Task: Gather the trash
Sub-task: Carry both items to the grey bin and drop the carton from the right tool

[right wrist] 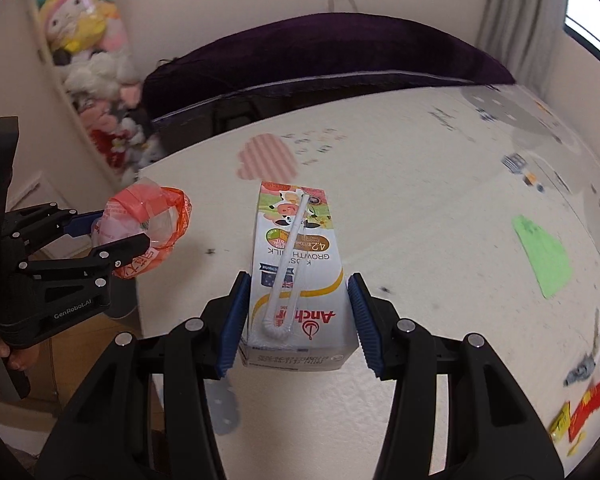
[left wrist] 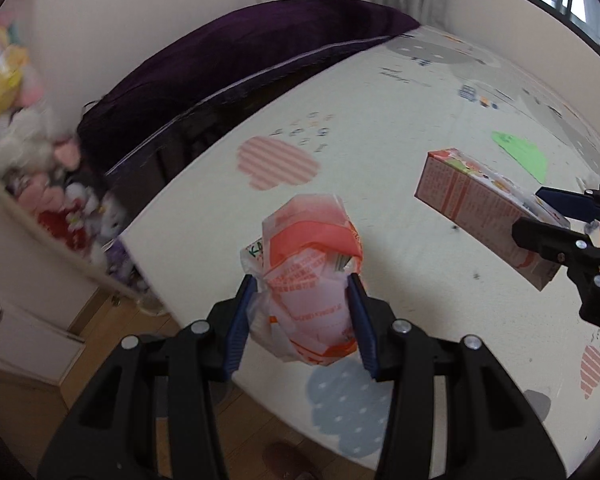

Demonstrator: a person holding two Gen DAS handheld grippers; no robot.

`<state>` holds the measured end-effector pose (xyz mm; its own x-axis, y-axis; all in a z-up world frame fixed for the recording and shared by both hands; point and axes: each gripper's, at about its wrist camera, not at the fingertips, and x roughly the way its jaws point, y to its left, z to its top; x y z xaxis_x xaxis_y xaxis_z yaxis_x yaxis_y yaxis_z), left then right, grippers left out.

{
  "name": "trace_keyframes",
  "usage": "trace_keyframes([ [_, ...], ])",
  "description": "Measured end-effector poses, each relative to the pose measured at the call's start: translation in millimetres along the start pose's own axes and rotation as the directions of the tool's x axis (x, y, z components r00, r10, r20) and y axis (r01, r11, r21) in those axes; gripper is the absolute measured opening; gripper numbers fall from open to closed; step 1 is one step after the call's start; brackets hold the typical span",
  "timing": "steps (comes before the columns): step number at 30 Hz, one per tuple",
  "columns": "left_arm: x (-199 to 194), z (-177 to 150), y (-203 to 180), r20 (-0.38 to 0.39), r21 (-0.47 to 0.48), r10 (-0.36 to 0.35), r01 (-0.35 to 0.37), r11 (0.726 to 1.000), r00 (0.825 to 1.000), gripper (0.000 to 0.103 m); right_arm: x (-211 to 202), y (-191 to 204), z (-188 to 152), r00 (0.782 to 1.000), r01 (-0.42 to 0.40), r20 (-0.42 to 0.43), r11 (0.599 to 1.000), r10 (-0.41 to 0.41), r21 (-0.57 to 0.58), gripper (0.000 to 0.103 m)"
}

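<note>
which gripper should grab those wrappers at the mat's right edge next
Neither yet: the left hand-held gripper holds a crumpled bag, the right a milk carton. Once emptied, the right looks closer to the wrappers.

- Left wrist cam sits just behind its own fingers, tilted down over the near-left corner of the bed point(left wrist: 400, 92), close up.
- Right wrist cam does the same from further right.
- Both face the far purple pillow point(right wrist: 320, 52) and wall, and each catches the other gripper at its side edge.
</note>
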<state>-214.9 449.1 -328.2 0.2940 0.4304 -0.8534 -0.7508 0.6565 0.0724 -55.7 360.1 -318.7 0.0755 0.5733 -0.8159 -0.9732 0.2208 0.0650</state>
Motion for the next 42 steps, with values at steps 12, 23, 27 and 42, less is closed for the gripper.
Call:
trace_keyframes([
  [12, -43.3, -119.2, 231.1, -0.085, -0.29, 0.193, -0.21, 0.934, 0.977, 0.046, 58.5, 262.0, 42.8, 0.97, -0.244, -0.065, 0.936, 0.235, -0.254, 0.048],
  [23, 9.0, -194.6, 336.0, -0.125, -0.385, 0.222, -0.253, 0.888, 0.967, 0.046, 170.6, 408.8, 27.0, 0.942, -0.336, -0.161, 0.865, 0.296, -0.372, 0.048],
  [27, 36.6, -208.8, 351.7, -0.142, -0.418, 0.212, -0.253, 0.873, 0.967, 0.046, 207.8, 435.1, 17.8, 0.938, -0.342, -0.194, 0.843, 0.285, -0.415, 0.048],
  [42, 80.7, -231.1, 371.0, -0.206, -0.431, 0.182, -0.256, 0.865, 0.962, 0.047, 262.3, 434.5, 9.0, 0.927, -0.346, -0.293, 0.841, 0.236, -0.417, 0.059],
])
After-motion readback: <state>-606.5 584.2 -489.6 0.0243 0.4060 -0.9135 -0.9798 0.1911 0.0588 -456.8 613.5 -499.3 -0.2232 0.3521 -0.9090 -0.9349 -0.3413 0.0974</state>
